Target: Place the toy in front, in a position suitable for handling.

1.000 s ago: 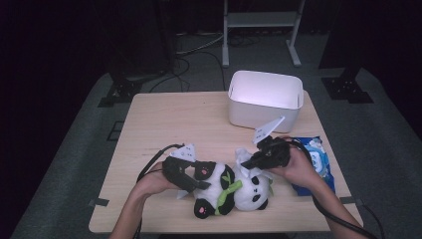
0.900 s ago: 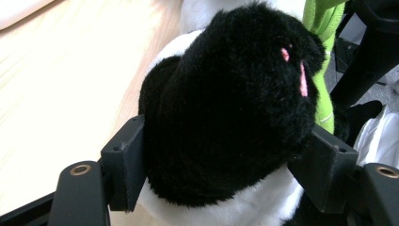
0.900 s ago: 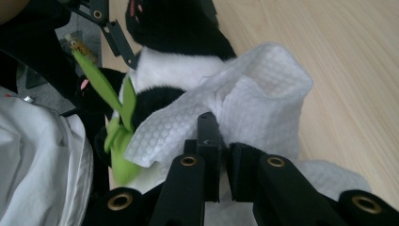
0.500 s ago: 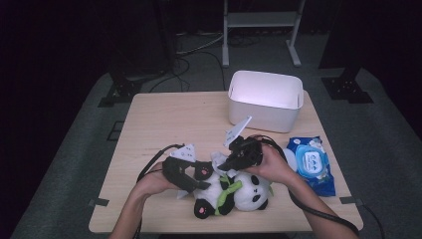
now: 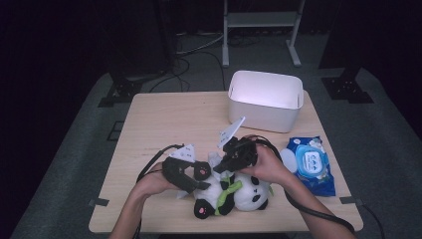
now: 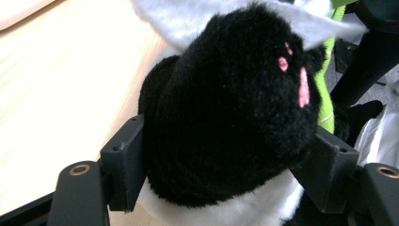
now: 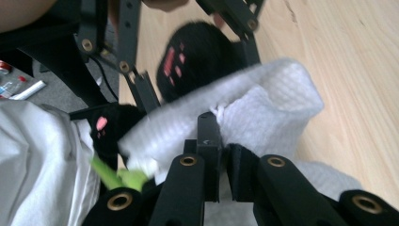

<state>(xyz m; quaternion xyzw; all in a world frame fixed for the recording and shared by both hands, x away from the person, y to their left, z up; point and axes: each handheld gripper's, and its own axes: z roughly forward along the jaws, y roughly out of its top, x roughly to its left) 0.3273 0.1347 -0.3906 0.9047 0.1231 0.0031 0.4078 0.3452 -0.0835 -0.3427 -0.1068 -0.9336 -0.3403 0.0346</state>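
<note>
A black-and-white panda plush [image 5: 244, 194] with a green bow lies on its back near the table's front edge. My left gripper [image 5: 193, 175] is shut on one of its black paws [image 6: 235, 103], whose pink pads face up. My right gripper [image 5: 233, 158] hovers just above the panda's belly, shut on a white textured wipe [image 7: 263, 103]. In the right gripper view the wipe drapes beside the held paw [image 7: 188, 61], with the left gripper's jaws on either side of it.
A white bin [image 5: 266, 99] stands at the back right of the wooden table [image 5: 169, 124]. A blue wipes pack [image 5: 311, 164] lies right of the panda, close to the right edge. Cables trail from both grippers.
My right gripper has moved left from the wipes pack to above the panda, with the white wipe in it. The left gripper has kept its hold on the paw.
</note>
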